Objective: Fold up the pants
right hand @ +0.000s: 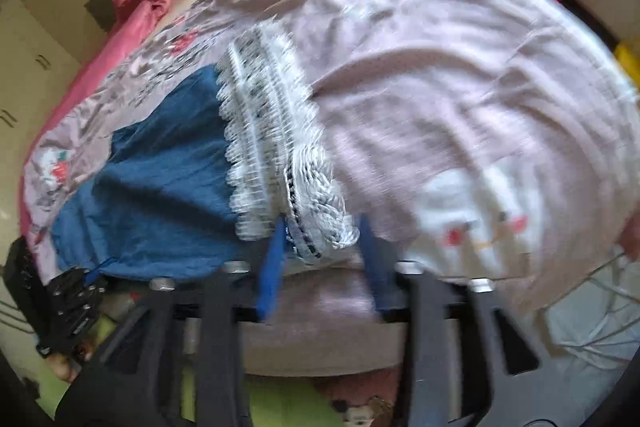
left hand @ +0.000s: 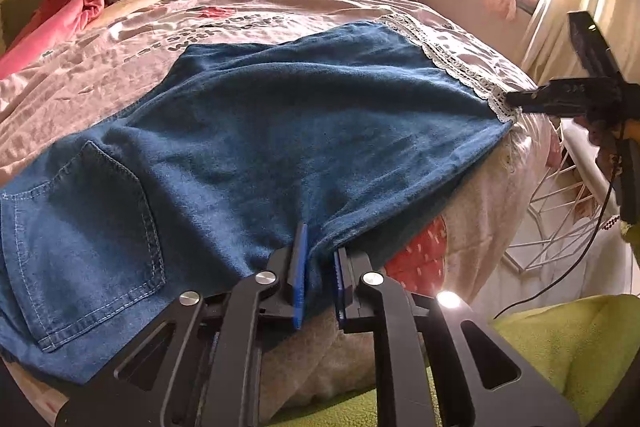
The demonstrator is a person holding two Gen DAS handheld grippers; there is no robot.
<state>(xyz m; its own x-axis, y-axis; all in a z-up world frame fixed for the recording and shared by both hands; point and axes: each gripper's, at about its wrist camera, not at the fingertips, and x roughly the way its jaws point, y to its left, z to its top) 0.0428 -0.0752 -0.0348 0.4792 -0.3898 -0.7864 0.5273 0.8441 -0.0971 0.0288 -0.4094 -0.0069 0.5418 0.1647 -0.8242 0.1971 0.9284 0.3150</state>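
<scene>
Denim pants (left hand: 280,115) lie flat across the pink bedspread (left hand: 120,67), back pocket at near left, lace-trimmed hem (left hand: 460,67) at right. Left hand-held gripper (left hand: 320,267) is clamped on the near edge of the denim. Right hand-held gripper (right hand: 320,247) has its fingers apart around the lace hem; whether they touch it cannot be told through the blur. Close fully on both layers of the hem before lifting. Raise both ends level, keeping the fabric taut, so the fold line stays straight.
</scene>
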